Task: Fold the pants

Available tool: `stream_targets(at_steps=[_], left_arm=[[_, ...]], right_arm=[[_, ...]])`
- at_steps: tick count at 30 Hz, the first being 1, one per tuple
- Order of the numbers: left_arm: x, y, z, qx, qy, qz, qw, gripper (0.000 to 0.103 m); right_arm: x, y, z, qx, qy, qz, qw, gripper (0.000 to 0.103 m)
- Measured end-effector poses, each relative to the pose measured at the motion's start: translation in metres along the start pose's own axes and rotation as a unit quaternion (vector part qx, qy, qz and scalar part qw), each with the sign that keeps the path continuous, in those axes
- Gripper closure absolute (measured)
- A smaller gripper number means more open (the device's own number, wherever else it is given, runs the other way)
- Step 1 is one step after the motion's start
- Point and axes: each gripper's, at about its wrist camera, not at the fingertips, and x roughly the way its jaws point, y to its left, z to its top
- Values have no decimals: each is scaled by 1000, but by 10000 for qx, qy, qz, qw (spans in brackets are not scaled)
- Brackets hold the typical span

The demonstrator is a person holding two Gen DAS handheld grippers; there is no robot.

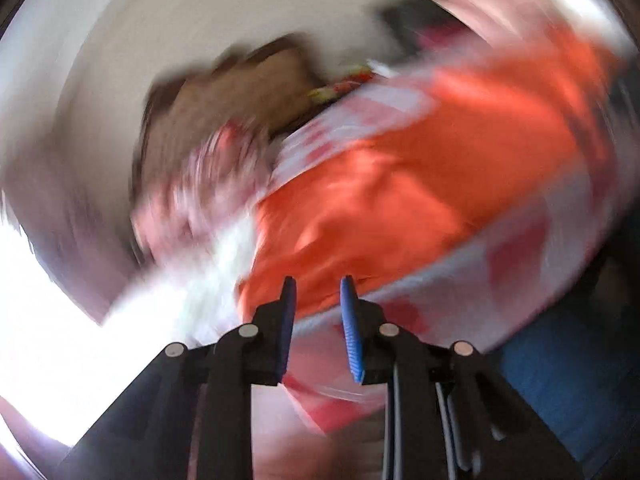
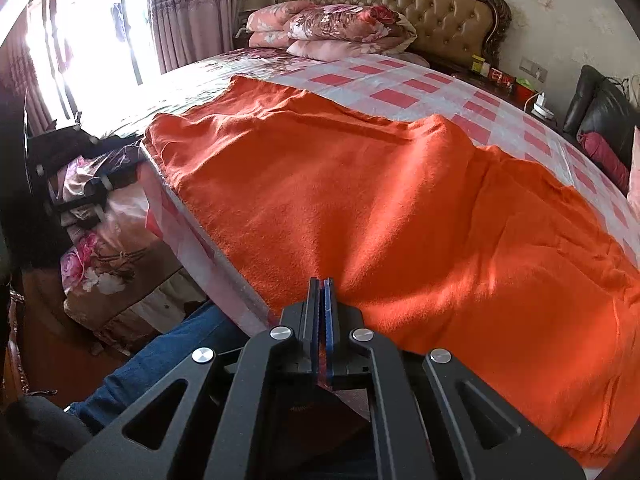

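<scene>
The right gripper (image 2: 322,280) tilts down over the near edge of the orange pants (image 2: 360,200), jaws closed with no cloth visibly pinched between them. The left gripper (image 1: 318,284) (its view badly blurred) has its jaws slightly apart and empty. The pants lie spread across the checked bed (image 2: 400,88), pillows (image 2: 332,28) beyond.

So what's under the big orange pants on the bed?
The orange pants lie spread on a pink-and-white checked bedsheet, which shows past their far edge. How the sheet looks directly beneath them cannot be seen, because the cloth covers it.
</scene>
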Motion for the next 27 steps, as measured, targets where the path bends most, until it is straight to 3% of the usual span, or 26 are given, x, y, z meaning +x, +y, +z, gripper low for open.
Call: stream_targets(at_steps=[1,2,4,7,10,12,13,17,20,22,23,25,27], left_arm=[[3,28,-4,-846,22,-181,9963,79],[9,59,-13,-1814,21,-499,9821,80],[22,99,-27,-2895,-55,-956,9524,83],[38,111,-32,-3070,5,-1313,9426,83],[49,109,-32,-2943,102,-1386,9456,83],[57,108,-27,-2858,202,-1637,9440,84],[59,107,-26,-2798,299,-1638,9455,98],[46,110,-24,-2889,170,-1653,9428,100],[45,109,-27,-2887,386,-1614,9429,100],[52,105,-32,-2870,565,-1489,9446,91],[50,107,-33,-2942,570,-1460,9428,75],[42,115,-39,-3271,540,-1517,9312,64],[41,120,-47,-3605,657,-1680,9151,64]], right_arm=[[0,0,0,2,4,-6,10000,99],[1,0,0,1,2,-10,10000,99],[0,0,0,7,1,-10,10000,96],[0,-1,1,46,-4,-12,10000,93],[0,-2,0,74,-7,-13,10000,92],[1,-3,0,87,-12,-9,10000,92],[1,-3,0,86,-13,-14,10000,92],[1,-5,-1,119,-26,-33,9999,90],[0,-6,-1,164,-20,-87,9998,86],[0,-6,0,185,2,-157,9997,78],[-1,-7,2,205,46,-251,9995,73],[-6,-13,5,317,86,-211,9992,50],[-18,-27,18,592,-100,-59,9982,39]])
